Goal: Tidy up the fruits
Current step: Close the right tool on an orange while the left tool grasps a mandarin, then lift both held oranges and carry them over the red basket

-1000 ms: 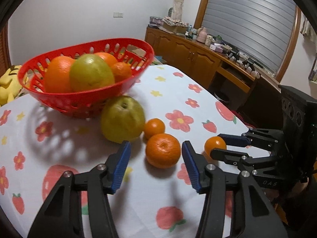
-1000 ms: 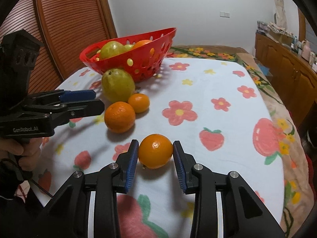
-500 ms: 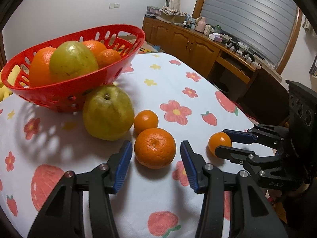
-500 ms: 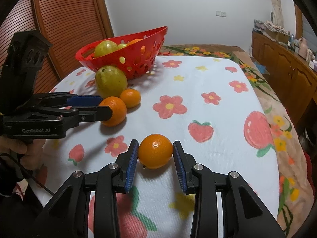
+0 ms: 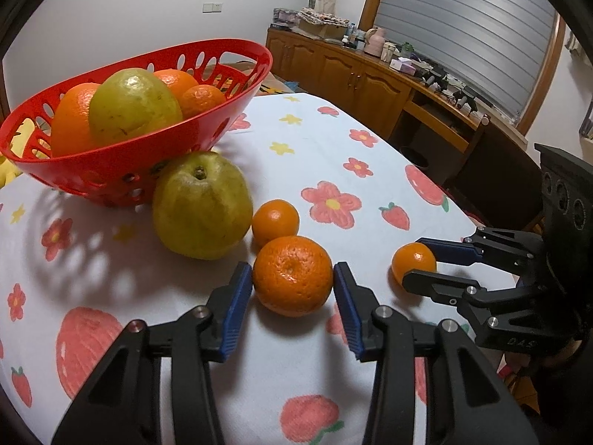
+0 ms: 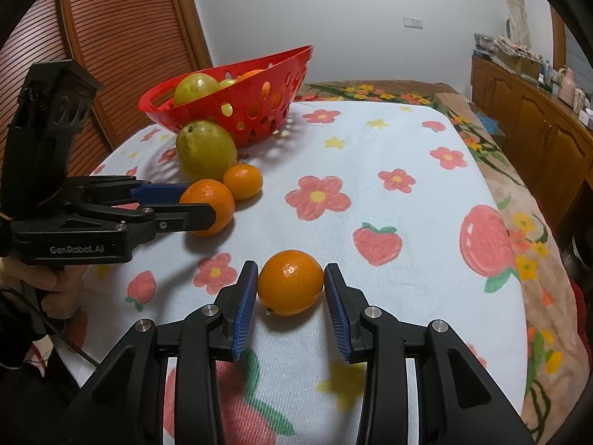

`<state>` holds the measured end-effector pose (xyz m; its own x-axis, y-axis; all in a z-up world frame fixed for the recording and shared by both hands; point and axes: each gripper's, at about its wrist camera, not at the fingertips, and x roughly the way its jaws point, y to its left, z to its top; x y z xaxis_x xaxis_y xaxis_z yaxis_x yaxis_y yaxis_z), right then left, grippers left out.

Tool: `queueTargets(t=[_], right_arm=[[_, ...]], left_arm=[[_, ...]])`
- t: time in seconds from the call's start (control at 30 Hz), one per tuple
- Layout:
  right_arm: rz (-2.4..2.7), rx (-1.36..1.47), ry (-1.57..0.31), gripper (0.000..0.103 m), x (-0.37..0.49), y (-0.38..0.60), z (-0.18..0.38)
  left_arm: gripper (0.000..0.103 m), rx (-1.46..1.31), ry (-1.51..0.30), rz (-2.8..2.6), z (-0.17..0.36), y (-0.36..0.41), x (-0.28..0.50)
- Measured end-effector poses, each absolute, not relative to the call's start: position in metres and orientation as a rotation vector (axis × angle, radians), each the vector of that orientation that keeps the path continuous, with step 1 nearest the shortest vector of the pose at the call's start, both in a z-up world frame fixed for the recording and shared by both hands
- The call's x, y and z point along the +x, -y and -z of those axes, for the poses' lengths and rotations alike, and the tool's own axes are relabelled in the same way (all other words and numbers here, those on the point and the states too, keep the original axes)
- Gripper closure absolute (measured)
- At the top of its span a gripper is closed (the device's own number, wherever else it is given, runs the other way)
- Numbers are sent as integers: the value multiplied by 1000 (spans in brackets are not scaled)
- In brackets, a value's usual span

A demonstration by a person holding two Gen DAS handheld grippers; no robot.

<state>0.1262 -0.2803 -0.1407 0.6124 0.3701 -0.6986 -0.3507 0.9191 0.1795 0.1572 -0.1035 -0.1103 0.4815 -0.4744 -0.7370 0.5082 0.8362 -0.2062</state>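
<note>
1. Straddling a large orange (image 5: 292, 275), the left gripper (image 5: 292, 296) has its jaws spread, one blue pad (image 5: 237, 306) on each side of the fruit; the left pad looks to be just touching the peel, while a narrow gap shows at the right pad. The orange sits on the tablecloth.
2. The right gripper (image 6: 291, 302) is likewise spread around a smaller orange (image 6: 290, 282), which rests on the cloth between its pads; the pads are very close to the peel, and contact cannot be confirmed.
3. A small mandarin (image 5: 275, 221) lies just behind the large orange, beside a big yellow-green pear (image 5: 202, 205).
4. The pear sits against the front wall of a red perforated basket (image 5: 111, 170).
5. Inside the basket are another yellow-green pear (image 5: 133, 105) and several oranges (image 5: 74, 118).
6. Everything rests on a white tablecloth (image 5: 322, 170) printed with red flowers, strawberries and small yellow stars.
7. In the right wrist view, the left gripper's black body (image 6: 74, 237) is held in a hand (image 6: 55, 285) at the left edge of the table.
8. A wooden sideboard (image 5: 355, 78) with cluttered items stands along the far wall.
</note>
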Motion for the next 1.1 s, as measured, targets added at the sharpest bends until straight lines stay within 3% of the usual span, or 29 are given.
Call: queueTargets(t=[0.4,0.77,1.1], right_arm=[[-424,11,-811,67,129,275,138],[-435,-29,-715,67,140,264,89],[-456,-91,-646,67,161,247,53]], left_arm=[[60,-8,-796,586,78,74,140],[60,-33,-656,542,23,42,135],[60,-19,-607,475,5,14,148]])
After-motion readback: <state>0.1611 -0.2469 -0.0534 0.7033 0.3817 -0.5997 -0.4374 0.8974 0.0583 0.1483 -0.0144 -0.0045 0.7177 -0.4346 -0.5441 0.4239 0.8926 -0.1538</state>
